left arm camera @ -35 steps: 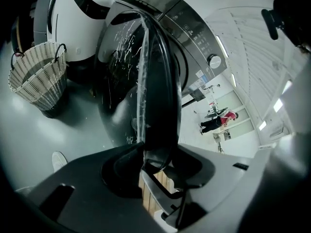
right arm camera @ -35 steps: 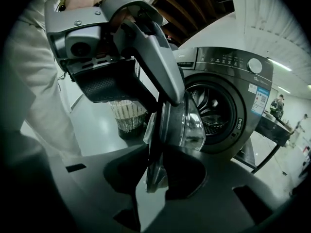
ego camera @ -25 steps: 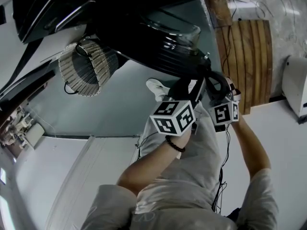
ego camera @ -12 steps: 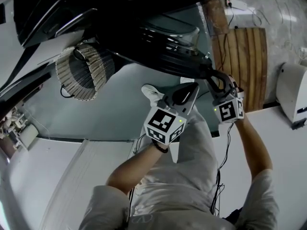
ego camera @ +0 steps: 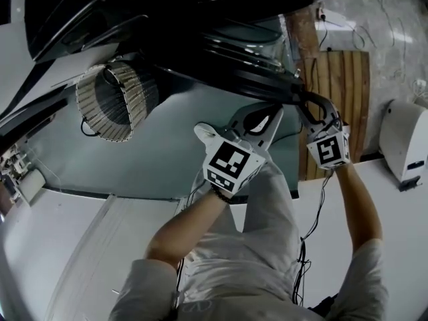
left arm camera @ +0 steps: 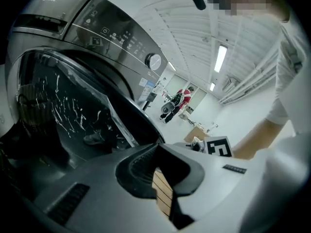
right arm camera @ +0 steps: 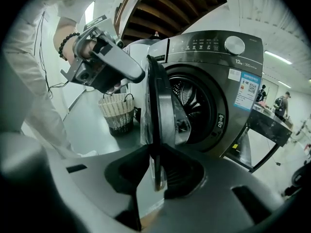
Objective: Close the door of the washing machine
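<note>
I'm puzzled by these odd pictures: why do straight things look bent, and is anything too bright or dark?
Right gripper view: a wide lens bows the washing machine and its door, with black corners. Left gripper view: the ceiling lights blow out white; streaky reflections cross the door glass. Head view: the machine is almost black.

One washing machine (right arm camera: 214, 81), with one door (right arm camera: 154, 96) and one round dial (right arm camera: 234, 45) on its panel

Two stickers on its front: one large sticker (right arm camera: 248, 89) and one small dark sticker (right arm camera: 221, 123)

One wicker basket (ego camera: 114, 99) standing on the floor (ego camera: 167, 152)

One slatted wooden board (ego camera: 344, 92)

One white appliance (ego camera: 401, 142)

One white shoe (ego camera: 206, 134) in sight

One bead bracelet (right arm camera: 65, 42)

Two distant people: one person (right arm camera: 263, 92) and a second person (right arm camera: 282, 101)

Two ceiling strip lights: a long light (left arm camera: 219, 57) and a shorter light (left arm camera: 212, 86)
</note>
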The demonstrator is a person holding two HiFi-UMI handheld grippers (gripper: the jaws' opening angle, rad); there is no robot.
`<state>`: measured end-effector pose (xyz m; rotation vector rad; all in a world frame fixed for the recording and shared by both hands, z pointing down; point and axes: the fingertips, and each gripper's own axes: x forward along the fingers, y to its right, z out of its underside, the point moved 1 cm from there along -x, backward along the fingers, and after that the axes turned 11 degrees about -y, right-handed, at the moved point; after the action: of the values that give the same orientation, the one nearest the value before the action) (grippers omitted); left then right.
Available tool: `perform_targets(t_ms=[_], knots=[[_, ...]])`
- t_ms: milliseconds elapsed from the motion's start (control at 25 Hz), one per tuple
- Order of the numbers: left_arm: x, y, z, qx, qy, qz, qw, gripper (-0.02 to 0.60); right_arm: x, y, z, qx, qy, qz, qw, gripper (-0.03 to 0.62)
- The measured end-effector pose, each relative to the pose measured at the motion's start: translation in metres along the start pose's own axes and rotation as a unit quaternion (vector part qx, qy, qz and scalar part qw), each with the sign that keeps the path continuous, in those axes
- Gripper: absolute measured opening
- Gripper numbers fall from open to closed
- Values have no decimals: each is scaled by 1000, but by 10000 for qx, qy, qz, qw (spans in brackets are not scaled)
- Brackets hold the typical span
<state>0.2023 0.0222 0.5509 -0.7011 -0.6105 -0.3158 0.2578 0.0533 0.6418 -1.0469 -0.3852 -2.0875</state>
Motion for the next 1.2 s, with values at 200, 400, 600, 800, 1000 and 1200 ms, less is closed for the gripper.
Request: perform_targets(t_ms=[200,400,600,800,1000,1200], knots=[[5,-8,-14,136,103,-13,9999,2,4,24,-1,-44,-16,123,9999,98],[10,-11,-21,169,121,12,9998,2,10,52,-6,-140,-18,193,9997,106],[16,-16,-33,248,190,32,9995,2,17,79,-11,-313,0,162,9994,111],[25,-25,-51,459,284,70,9985,2,24,100,-17,-432,-33,131,9990,115],[33,-40,-72,675,405,-9,9969,2,31,118,-20,-635,-94,128,9979,118],[38,-52,-83,771,403,-206,9960,2,38,132,-27,-599,-148,201,9979,120]])
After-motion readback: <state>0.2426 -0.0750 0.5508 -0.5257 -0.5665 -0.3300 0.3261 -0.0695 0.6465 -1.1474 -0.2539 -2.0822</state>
